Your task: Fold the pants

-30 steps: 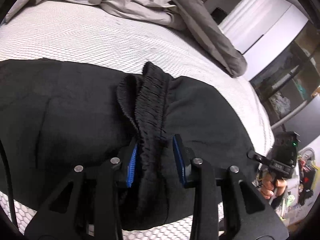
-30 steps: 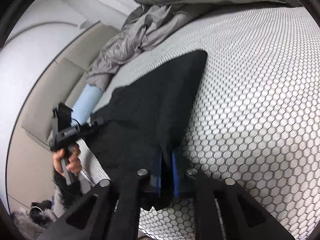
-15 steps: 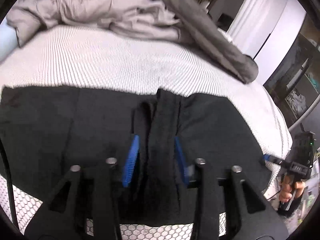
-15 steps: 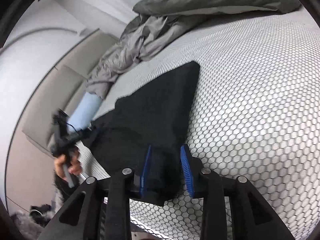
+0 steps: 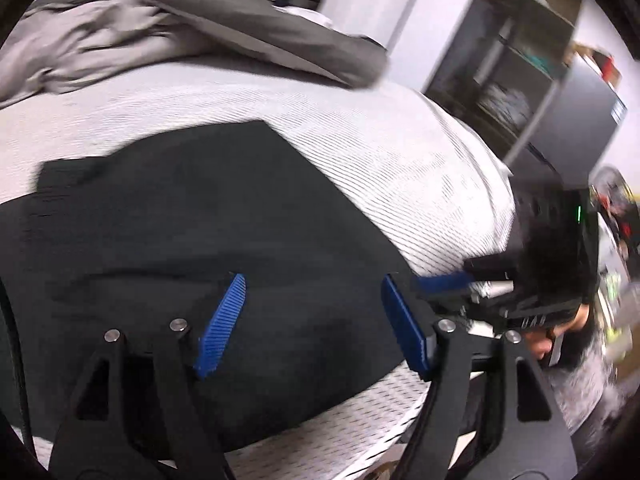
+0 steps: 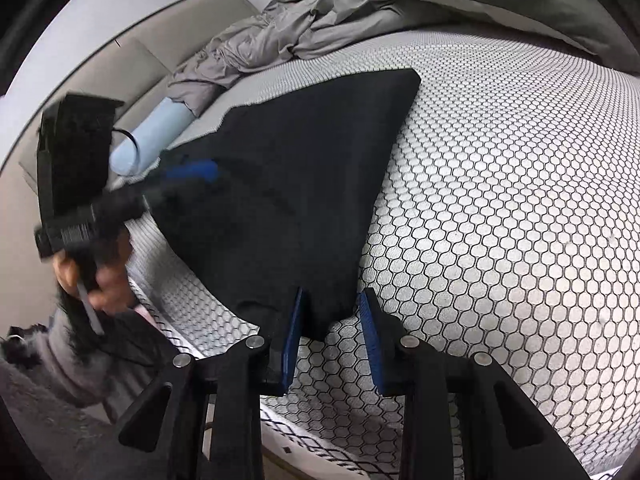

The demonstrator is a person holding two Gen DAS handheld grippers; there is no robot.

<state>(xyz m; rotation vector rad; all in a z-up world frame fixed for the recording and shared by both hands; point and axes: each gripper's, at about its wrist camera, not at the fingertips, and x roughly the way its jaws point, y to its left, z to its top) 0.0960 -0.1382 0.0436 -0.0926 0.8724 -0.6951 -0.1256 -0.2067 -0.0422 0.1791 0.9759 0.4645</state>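
Black pants (image 6: 304,200), one; two tongs.

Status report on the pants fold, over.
Left gripper opening, nothing pinched. Right gripper open, straddling the hem. Black pants flat on mattress. Nothing in the way.

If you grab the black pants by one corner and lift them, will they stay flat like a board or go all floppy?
Probably floppy. The black pants lie limp and follow the curve of the mattress, as soft cloth does. A lifted corner would likely droop and undo the fold. They look like fairly thick knit, so perhaps a little heavy, and not likely to slip against the ribbed blue pads.
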